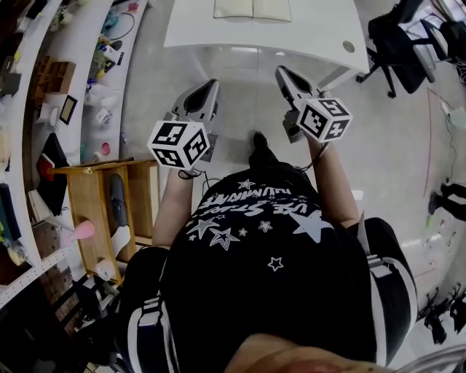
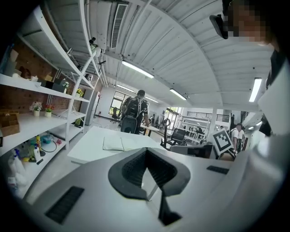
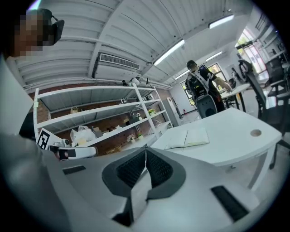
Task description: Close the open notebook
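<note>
Notebook: the notebook lies open and flat on the white table, back from the near edge and about midway along it. The left gripper view and the right gripper view also show it, with both page halves spread.

Long axis: the open spread runs side to side, parallel with the table's near edge. The spine points straight away from the person.

Direction from the grippers: straight ahead and well apart. Both grippers are over the floor, short of the table's near edge, and neither touches the table or the notebook.

Left gripper: the left gripper has its jaws drawn together with the tips meeting and nothing between them. It lines up roughly with the notebook's left half.

Right gripper: the right gripper has its jaws together too and is empty. It lines up roughly with the right half.

Nearer one: the right gripper looks slightly further forward, though the difference is small.

Likely next need: both must reach forward past the near edge. Because the spine runs away from the person, closing the notebook probably means swinging one half sideways over the spine onto the other.
</note>
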Motion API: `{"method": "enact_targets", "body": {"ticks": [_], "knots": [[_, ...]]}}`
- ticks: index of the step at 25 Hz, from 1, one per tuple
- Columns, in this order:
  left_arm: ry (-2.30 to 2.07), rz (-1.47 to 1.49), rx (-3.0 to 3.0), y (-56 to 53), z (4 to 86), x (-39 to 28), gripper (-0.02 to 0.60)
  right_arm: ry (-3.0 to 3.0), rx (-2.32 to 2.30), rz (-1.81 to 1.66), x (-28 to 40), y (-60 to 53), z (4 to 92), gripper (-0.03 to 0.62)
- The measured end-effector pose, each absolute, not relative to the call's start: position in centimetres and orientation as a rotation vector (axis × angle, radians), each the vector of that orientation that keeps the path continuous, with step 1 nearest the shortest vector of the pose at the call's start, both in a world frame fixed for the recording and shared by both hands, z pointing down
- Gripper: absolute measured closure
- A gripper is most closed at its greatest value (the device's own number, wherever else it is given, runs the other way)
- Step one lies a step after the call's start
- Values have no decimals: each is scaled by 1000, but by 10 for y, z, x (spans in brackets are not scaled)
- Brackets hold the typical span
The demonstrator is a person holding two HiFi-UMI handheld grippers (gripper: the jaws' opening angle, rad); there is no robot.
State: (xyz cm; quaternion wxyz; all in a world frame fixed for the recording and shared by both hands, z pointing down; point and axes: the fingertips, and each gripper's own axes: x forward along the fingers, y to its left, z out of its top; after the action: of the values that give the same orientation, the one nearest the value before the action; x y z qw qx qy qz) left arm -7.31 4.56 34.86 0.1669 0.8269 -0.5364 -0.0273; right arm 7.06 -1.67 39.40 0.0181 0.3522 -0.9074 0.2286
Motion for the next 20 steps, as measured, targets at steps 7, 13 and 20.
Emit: {"method": "enact_targets", "body": {"ticks": [7, 13, 20], "knots": [[-1610, -44, 2313, -33, 347, -67, 571, -2822, 1028, 716, 81, -98, 399, 585], [-1679, 4, 2281, -83, 354, -59, 571, -2836, 928, 713, 80, -152, 411, 585], [-1731, 28, 2253, -111, 353, -70, 571, -2823, 871, 639, 53, -185, 411, 585]]}}
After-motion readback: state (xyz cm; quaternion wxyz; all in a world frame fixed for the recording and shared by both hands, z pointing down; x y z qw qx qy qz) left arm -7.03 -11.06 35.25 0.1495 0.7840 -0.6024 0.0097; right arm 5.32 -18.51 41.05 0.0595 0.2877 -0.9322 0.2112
